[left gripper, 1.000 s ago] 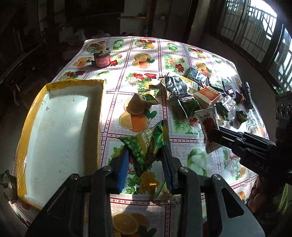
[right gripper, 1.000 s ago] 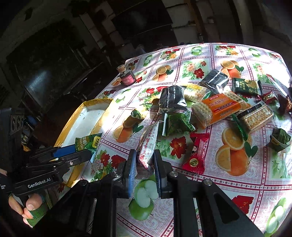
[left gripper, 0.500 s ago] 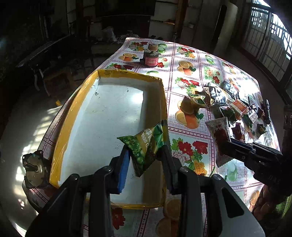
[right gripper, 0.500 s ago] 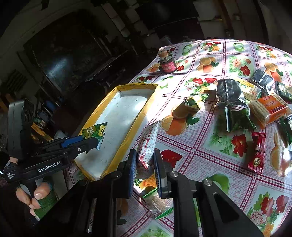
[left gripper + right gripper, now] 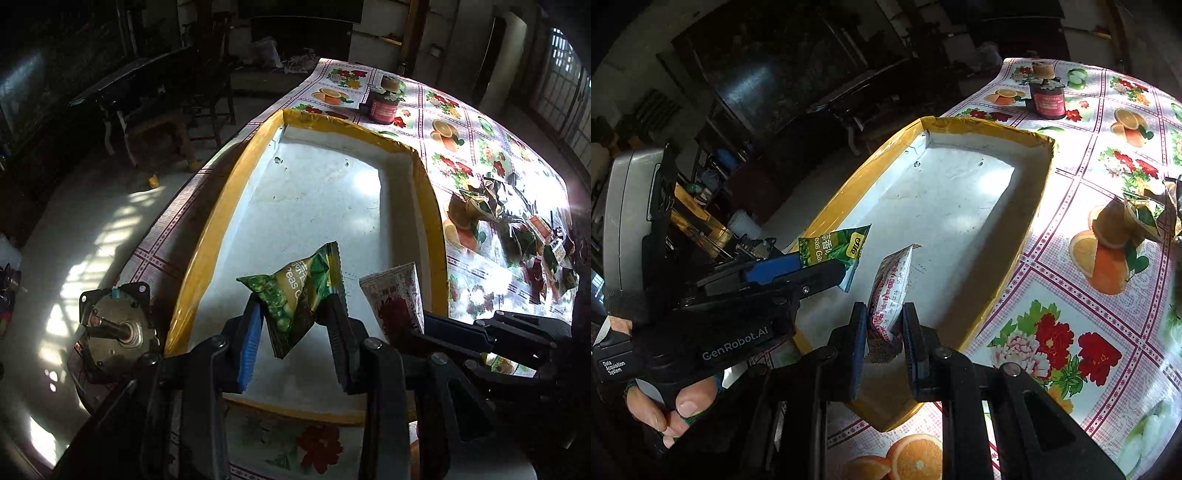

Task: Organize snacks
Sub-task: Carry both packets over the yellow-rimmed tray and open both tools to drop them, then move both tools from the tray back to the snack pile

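Note:
My left gripper (image 5: 293, 317) is shut on a green pea snack packet (image 5: 295, 291) and holds it above the near end of the yellow-rimmed white tray (image 5: 221, 206). The packet also shows in the right wrist view (image 5: 831, 251). My right gripper (image 5: 884, 325) is shut on a white and red snack packet (image 5: 892, 284), also above the tray's (image 5: 960, 122) near end, just right of the left gripper (image 5: 827, 273). That packet also shows in the left wrist view (image 5: 395, 299). The tray holds nothing.
A pile of snack packets (image 5: 517, 221) lies on the fruit-print tablecloth (image 5: 1071, 295) to the right of the tray. A dark red jar (image 5: 384, 105) stands beyond the tray. A metal motor part (image 5: 114, 328) sits at the table's near left corner.
Both grippers have carried their packets left from the snack pile to above the tray's near end. Both stay shut.

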### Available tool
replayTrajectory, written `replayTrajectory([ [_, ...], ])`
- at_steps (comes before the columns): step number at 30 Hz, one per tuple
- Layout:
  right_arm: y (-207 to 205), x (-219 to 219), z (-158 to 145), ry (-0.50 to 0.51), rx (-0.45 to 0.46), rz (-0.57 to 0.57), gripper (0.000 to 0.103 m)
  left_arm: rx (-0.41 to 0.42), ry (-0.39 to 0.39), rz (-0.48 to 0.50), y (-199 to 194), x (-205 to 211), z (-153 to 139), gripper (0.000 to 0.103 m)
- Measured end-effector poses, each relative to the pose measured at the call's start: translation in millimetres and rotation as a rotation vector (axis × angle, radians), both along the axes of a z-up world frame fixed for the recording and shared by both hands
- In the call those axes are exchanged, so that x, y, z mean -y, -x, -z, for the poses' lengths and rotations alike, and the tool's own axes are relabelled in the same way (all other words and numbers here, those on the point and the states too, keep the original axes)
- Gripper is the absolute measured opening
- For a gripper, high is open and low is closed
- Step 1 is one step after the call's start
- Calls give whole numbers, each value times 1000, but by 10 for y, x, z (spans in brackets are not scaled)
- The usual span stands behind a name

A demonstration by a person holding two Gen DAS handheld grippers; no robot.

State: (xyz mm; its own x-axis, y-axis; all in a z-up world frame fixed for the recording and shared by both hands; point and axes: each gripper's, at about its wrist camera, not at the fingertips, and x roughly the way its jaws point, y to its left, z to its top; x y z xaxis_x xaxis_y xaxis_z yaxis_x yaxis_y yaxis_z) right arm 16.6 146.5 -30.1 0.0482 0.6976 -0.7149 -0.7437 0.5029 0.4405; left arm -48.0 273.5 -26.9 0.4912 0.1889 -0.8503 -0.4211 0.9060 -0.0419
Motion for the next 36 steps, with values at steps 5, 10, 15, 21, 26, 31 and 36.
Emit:
replayTrajectory([
  [5,51,-148,130,65,15,-28,17,-36,13,-9,-34,-83,148,36],
  [10,130,-217,174,110,40,-49,19,-75,32,-15,-76,-126,291,37],
  [15,206,-196,113,141,95,-49,24,-81,42,-14,-76,-127,262,41],
  [21,224,84,-65,108,125,-17,33,-55,40,-21,-48,-87,109,44],
  [26,185,602,-244,42,128,65,37,-32,48,0,-51,45,-33,44],
  [31,31,1332,-185,31,101,228,38,-10,57,60,-120,327,-157,46],
  [36,-114,1915,-51,31,60,375,39,-11,52,145,-240,715,-203,48],
])
